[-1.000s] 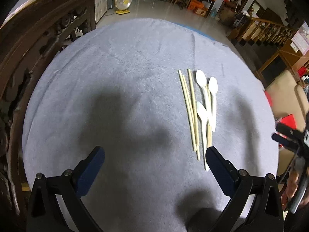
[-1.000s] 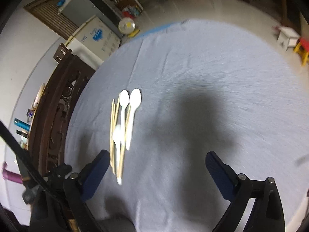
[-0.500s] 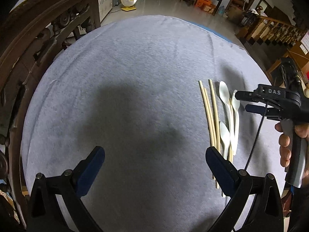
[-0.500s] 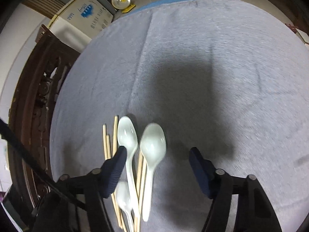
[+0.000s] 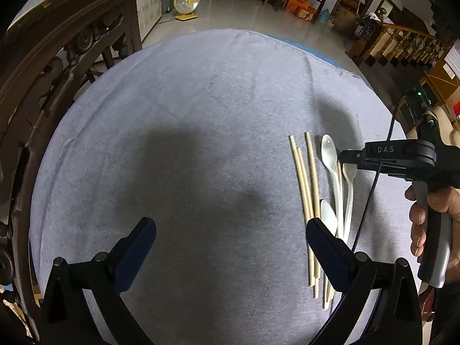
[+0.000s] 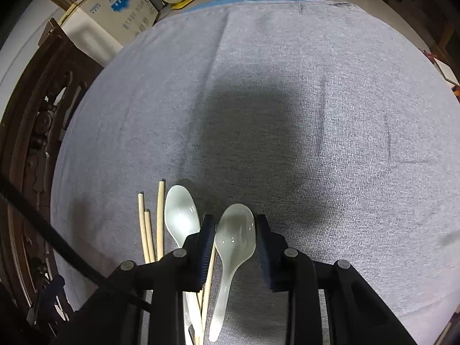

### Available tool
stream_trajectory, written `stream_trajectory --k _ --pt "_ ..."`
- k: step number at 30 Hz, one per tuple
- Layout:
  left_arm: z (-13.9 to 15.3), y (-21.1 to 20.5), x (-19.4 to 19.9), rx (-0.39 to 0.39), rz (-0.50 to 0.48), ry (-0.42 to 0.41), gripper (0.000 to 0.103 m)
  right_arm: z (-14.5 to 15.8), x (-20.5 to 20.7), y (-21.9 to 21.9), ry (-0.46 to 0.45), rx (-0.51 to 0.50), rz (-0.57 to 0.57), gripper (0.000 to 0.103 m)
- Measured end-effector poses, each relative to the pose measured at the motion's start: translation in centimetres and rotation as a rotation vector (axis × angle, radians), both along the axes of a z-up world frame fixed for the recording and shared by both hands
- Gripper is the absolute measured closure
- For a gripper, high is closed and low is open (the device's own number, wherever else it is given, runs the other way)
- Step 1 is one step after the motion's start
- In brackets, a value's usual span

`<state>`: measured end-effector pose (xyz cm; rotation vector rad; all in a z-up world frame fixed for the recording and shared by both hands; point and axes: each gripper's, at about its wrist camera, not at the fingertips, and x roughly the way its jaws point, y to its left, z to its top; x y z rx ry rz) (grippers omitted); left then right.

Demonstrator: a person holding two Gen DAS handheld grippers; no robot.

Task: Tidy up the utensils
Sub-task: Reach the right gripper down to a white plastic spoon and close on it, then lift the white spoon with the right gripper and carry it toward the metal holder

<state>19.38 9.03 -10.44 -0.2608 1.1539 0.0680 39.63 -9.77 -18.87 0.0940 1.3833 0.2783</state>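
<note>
Where "DAS" marks it, right tool [image 6: 235,231] straddles 1 spoon [image 6: 234,237].

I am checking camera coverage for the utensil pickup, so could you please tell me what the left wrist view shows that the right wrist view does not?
Only the left wrist view shows the person's hand on the right gripper's handle, a third spoon lower in the pile, and the left gripper, jaws wide apart above bare cloth.

Only the right wrist view shows the right gripper from behind, jaws flanking the bowl of the rightmost spoon; whether they press it is unclear.

Both show the chopsticks, the neighbouring spoon and the grey tablecloth.
</note>
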Motion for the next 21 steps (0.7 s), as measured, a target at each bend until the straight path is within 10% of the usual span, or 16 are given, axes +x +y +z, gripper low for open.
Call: stream_trajectory --k 21 --pt "1.5 -4.7 6.0 0.036 -0.047 -0.011 0.000 0.1 -2.1 -4.7 -0.037 0.065 0.031 0.073"
